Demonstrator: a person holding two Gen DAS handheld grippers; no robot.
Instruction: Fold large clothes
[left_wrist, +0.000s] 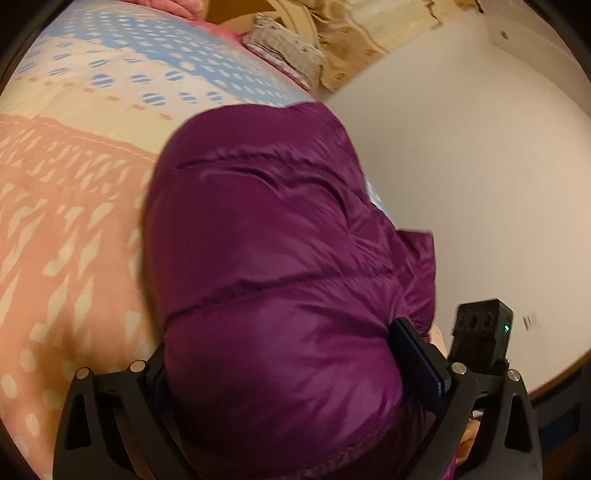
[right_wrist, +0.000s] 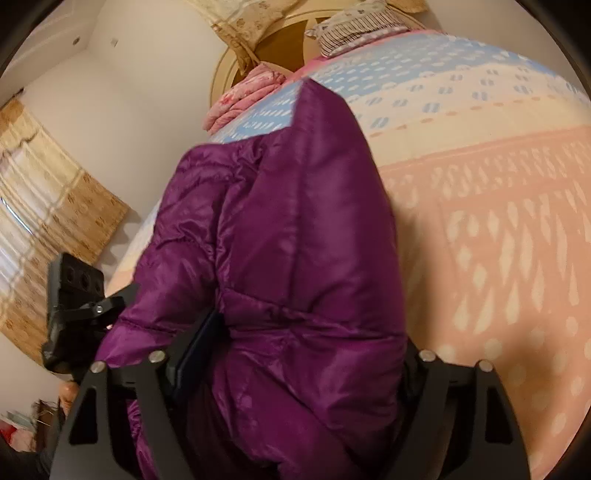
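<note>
The shiny purple quilted puffer jacket (left_wrist: 266, 258) lies bunched on the bed, over a bedspread (left_wrist: 74, 184) patterned in peach, cream and blue. The left gripper (left_wrist: 295, 365) has its black fingers (left_wrist: 417, 358) spread wide around a thick fold of the jacket, padding pressed between them. The right gripper (right_wrist: 295, 354) likewise grips a bulky bunch of the same jacket (right_wrist: 295, 240) between widely parted fingers (right_wrist: 195, 347). A folded pink blanket (right_wrist: 243, 96) sits near the wooden headboard (right_wrist: 280, 37).
</note>
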